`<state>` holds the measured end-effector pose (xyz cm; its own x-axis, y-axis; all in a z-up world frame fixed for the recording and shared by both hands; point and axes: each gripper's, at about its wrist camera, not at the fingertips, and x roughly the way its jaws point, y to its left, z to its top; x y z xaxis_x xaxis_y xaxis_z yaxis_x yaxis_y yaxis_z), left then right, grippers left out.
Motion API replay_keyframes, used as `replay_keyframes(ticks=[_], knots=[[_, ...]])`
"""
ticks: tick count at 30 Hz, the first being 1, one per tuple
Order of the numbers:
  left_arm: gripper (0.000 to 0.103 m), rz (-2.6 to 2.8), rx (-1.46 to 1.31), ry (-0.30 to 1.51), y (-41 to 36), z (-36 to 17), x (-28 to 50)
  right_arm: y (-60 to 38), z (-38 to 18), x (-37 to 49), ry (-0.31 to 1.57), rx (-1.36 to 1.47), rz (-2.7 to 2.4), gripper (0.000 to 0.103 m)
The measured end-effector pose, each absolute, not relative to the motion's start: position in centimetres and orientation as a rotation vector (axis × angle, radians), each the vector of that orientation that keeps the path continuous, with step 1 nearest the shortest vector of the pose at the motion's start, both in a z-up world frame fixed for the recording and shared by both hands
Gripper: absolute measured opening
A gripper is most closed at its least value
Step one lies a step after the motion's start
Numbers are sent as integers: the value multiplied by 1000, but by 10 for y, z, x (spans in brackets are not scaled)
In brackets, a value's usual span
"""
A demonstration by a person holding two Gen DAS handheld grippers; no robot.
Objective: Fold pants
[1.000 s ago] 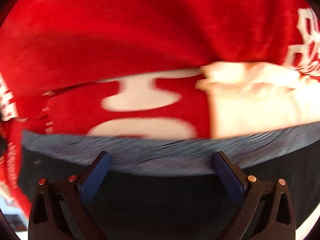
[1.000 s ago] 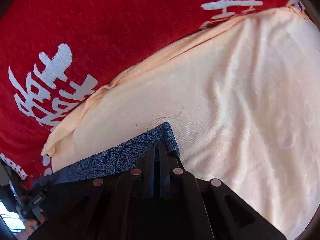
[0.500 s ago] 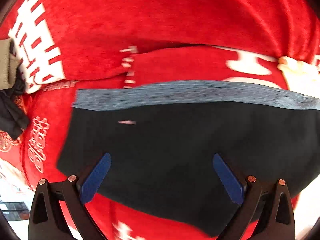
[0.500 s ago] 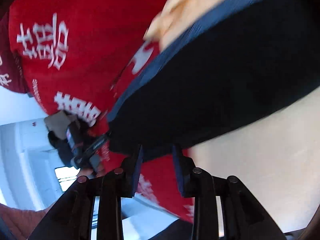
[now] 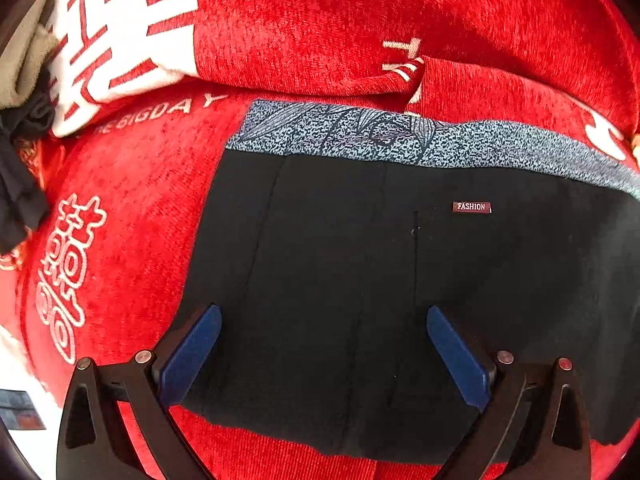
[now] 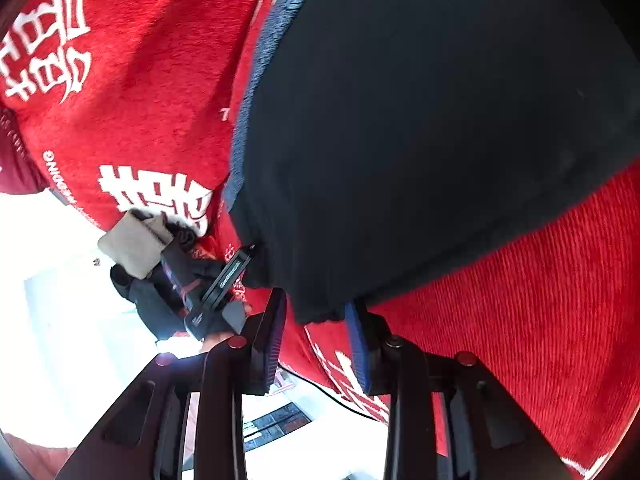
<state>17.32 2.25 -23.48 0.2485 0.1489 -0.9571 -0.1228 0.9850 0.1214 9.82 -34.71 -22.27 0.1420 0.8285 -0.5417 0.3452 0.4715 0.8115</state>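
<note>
Here the black pants [image 5: 392,280] lie folded flat on a red blanket [image 5: 132,216], a compact dark block with the patterned blue-grey waistband [image 5: 400,136] along its far edge. In the left wrist view that waistband runs from about 10 o'clock across to 3 o'clock, so the block's long axis lies roughly crosswise to the fingers and the waist end points away toward 12 o'clock. A small dark red label [image 5: 472,207] reading "FASHION" sits on the black cloth just under the waistband, toward 2 o'clock. The left gripper [image 5: 324,344] hovers over the near part of the pants with its blue pads [image 5: 192,352] spread wide and nothing between them. The right gripper [image 6: 316,336] has its jaws apart at a narrower gap, with a corner of the pants [image 6: 420,120] hanging just at the fingertips; whether cloth is touching the pads cannot be told. The blanket is plush red fabric printed with large white Chinese characters [image 6: 44,40]; white letters near 10 o'clock in the left view read partly "BIGDAY" [image 5: 160,114], and a curved line in the right view reads partly "EDDING". At 9 o'clock in both views a beige and black bundle of clothes [image 6: 136,244] rests at the blanket's edge. Beyond it the room is bright white and overexposed.
</note>
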Motion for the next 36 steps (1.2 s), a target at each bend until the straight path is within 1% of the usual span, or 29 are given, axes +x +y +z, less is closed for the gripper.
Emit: replay_keyframes(ticks=[1,2,3,4,8,10,13,16,18,20,23,26,27,28,30,31,32,36], knots=[[103,178,23,1302,25,-235,173,-347,-223,101,1444,1121,467,34],[103,175,25,1300,24,-235,174,-347,-223,106,1440,1131,446,25],[103,171,26,1302,24,-235,174,-343,-219,112,1435,1117,424,14],[103,169,25,1305,24,-235,175,-341,-212,117,1425,1089,416,11],[103,152,31,1310,37,-240,176,-332,-182,114,1382,932,422,7],[103,144,37,1291,43,-244,175,-333,-199,98,1447,840,346,7],[103,168,48,1295,41,-243,174,-354,-215,77,1488,936,289,7],[103,195,48,1349,36,-230,170,-373,-194,66,1519,848,275,8],[103,162,40,1330,25,-209,159,-384,-169,68,1493,714,276,13],[103,114,44,1308,5,-189,151,-391,-142,79,1438,552,267,21],[103,-3,15,1292,-41,-173,149,-395,-118,114,1350,352,234,22],[103,-105,28,1281,-103,-183,159,-394,-124,143,1342,209,169,22],[103,-120,32,1290,-115,-188,162,-397,-136,146,1363,154,143,22],[103,-140,47,1323,-134,-203,163,-401,-144,142,1379,141,141,22],[103,-137,91,1385,-150,-225,152,-410,-143,122,1308,170,163,21],[103,-119,78,1325,-150,-224,141,-405,-140,118,1308,178,164,21],[103,-123,72,1307,-148,-223,132,-406,-138,112,1315,214,164,21],[103,-117,45,1394,-137,-214,133,-429,-138,104,1415,381,130,22]])
